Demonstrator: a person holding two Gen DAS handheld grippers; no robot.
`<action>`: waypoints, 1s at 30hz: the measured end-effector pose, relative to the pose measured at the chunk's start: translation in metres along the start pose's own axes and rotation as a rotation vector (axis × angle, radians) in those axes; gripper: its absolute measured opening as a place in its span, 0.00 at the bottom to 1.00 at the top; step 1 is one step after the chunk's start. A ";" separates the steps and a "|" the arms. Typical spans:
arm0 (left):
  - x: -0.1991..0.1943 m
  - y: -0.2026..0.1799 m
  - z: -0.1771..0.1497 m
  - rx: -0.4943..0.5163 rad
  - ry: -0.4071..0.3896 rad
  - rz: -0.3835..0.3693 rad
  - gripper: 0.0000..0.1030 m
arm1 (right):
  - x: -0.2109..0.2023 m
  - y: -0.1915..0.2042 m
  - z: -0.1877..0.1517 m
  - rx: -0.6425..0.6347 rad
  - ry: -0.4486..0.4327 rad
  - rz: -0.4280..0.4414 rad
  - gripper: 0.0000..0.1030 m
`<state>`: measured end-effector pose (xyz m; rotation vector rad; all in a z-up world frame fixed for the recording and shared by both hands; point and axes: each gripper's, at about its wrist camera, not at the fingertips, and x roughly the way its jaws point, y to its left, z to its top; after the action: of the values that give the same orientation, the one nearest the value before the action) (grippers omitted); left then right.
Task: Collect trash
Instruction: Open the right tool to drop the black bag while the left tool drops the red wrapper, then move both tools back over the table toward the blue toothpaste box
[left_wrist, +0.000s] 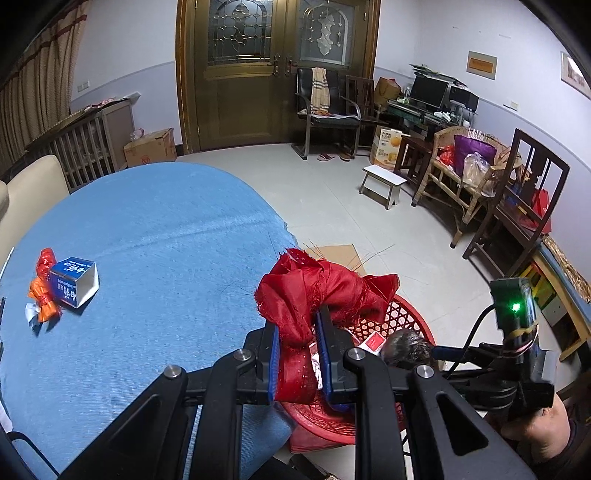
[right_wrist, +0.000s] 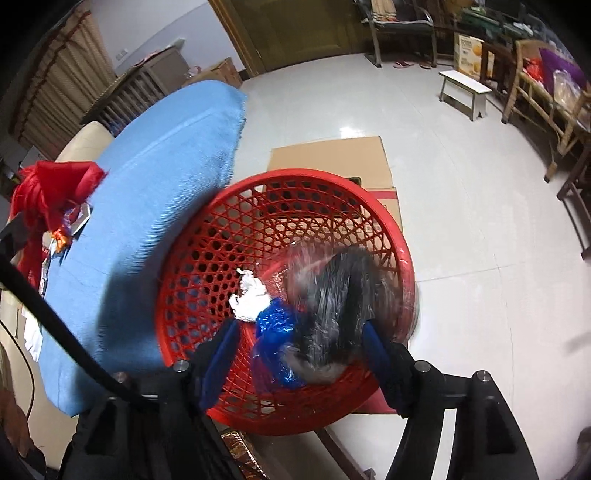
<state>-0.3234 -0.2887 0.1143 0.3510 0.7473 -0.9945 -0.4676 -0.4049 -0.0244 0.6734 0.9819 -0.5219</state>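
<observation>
My left gripper (left_wrist: 299, 325) is shut on a crumpled red cloth (left_wrist: 321, 288), held over the edge of the blue-covered table (left_wrist: 155, 229). Beside that edge stands a red mesh basket (right_wrist: 207, 258). My right gripper (right_wrist: 299, 339) hangs over the basket with its jaws apart. Between them, blurred, are a black and clear plastic bag (right_wrist: 340, 288) and blue foil (right_wrist: 277, 325), with a white paper wad (right_wrist: 251, 295) beside them; the left pad stands clear of them. A small blue box (left_wrist: 74, 282) and orange wrappers (left_wrist: 44, 295) lie on the table's left side.
The basket rests on flattened cardboard (right_wrist: 328, 158) on the pale tiled floor. A white step stool (left_wrist: 382, 181), a wicker chair (left_wrist: 458, 166) and dark wooden chairs (left_wrist: 517, 206) line the right side. A cream seat (left_wrist: 29, 184) stands behind the table. A hand (left_wrist: 546, 435) holds the right gripper.
</observation>
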 end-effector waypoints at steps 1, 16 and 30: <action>0.001 0.001 0.001 0.002 0.003 -0.003 0.19 | -0.002 -0.004 0.001 0.015 -0.007 0.002 0.70; 0.025 -0.028 0.004 0.072 0.059 -0.047 0.25 | -0.057 -0.041 0.034 0.140 -0.184 0.010 0.70; 0.020 0.012 -0.002 0.019 0.077 0.003 0.83 | -0.068 -0.035 0.043 0.138 -0.231 0.035 0.70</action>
<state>-0.3077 -0.2937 0.0983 0.4079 0.8071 -0.9902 -0.4980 -0.4529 0.0418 0.7346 0.7206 -0.6255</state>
